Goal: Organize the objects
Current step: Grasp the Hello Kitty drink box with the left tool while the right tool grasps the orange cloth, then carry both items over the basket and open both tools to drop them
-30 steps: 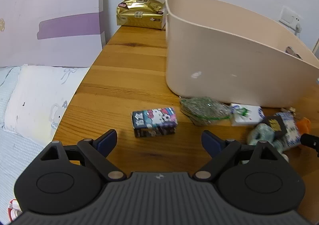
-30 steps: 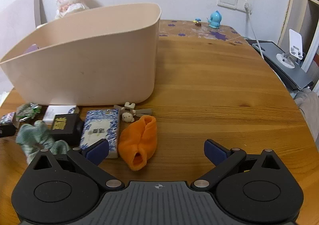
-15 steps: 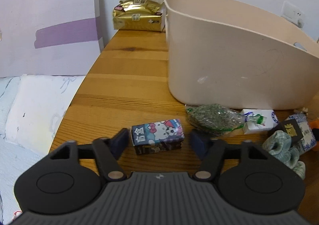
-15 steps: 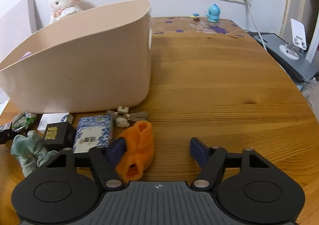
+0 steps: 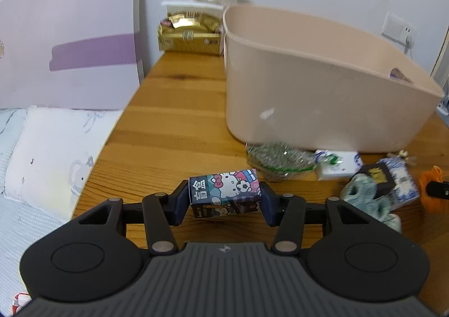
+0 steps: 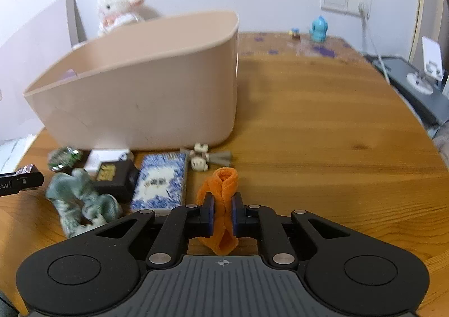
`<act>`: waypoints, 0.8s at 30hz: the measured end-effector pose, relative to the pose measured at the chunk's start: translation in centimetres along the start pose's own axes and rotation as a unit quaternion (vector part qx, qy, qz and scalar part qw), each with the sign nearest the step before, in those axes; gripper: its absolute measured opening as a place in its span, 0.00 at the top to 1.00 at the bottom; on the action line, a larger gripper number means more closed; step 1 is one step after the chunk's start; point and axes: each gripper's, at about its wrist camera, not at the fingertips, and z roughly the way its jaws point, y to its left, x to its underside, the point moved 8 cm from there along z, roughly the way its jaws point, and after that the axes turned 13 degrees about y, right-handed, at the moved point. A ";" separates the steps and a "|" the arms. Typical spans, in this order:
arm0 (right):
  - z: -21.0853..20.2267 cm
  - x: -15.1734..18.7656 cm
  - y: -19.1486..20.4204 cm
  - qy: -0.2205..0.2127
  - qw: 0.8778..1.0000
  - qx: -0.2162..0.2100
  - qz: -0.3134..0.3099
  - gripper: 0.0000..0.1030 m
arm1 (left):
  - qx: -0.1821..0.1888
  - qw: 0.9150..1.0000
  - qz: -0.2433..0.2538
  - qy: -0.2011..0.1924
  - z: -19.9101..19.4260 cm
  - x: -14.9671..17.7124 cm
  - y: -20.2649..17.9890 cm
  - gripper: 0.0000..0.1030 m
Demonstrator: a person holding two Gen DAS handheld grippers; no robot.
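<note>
**A:** What have I got in the fingers?

**B:** On my left gripper (image 5: 224, 199) the fingers pinch the cartoon box (image 5: 224, 195) by its 2 short ends, low centre of the frame, just above the table (image 5: 174, 126). My right gripper (image 6: 223, 217) has its fingers squeezed onto the orange cloth (image 6: 220, 190), lower centre.

**A:** Which step is this?

**B:** I judge both grasps made, transfer pending. The beige bin (image 5: 322, 98) fills the upper right of the left view.

**A:** Next?

**B:** Probably lift both clear of its rim, then let go inside. The pile beside it, the green scrunchie (image 6: 81, 199) and blue patterned box (image 6: 160, 182), waits.
</note>
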 end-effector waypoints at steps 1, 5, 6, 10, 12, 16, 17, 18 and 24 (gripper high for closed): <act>-0.6 0.0 0.0 -0.006 1.000 0.000 -0.001 0.90 | 0.000 1.000 0.000 -0.006 -0.6 -0.1 0.0 0.48; -3.2 -0.8 -0.3 -0.035 0.999 -0.005 0.004 0.90 | 0.004 1.000 -0.001 -0.031 -3.1 -0.5 -0.4 0.48; -3.9 -1.2 -0.4 -0.045 0.999 -0.008 0.006 0.90 | 0.006 0.999 0.000 -0.036 -3.6 -0.7 -0.6 0.48; -6.8 -3.1 -0.5 -0.085 0.996 -0.013 0.004 0.90 | 0.006 0.998 0.017 -0.067 -5.8 -2.3 -2.1 0.48; -7.9 -4.2 -0.4 -0.106 0.994 -0.016 0.001 0.90 | 0.007 0.996 0.027 -0.083 -6.7 -3.4 -3.1 0.48; -9.4 -6.9 -0.2 -0.141 0.990 -0.025 -0.008 0.90 | 0.011 0.993 0.040 -0.109 -7.6 -5.9 -5.0 0.48; -9.6 -7.4 0.0 -0.147 0.989 -0.027 -0.011 0.90 | 0.014 0.992 0.043 -0.115 -7.8 -6.5 -5.5 0.48; -9.7 -8.1 0.1 -0.153 0.988 -0.029 -0.016 0.90 | 0.015 0.992 0.048 -0.120 -7.7 -7.1 -6.0 0.48; -7.8 -11.9 1.4 -0.155 0.986 -0.044 -0.035 0.90 | 0.002 0.991 0.058 -0.124 -6.0 -10.2 -9.3 0.48</act>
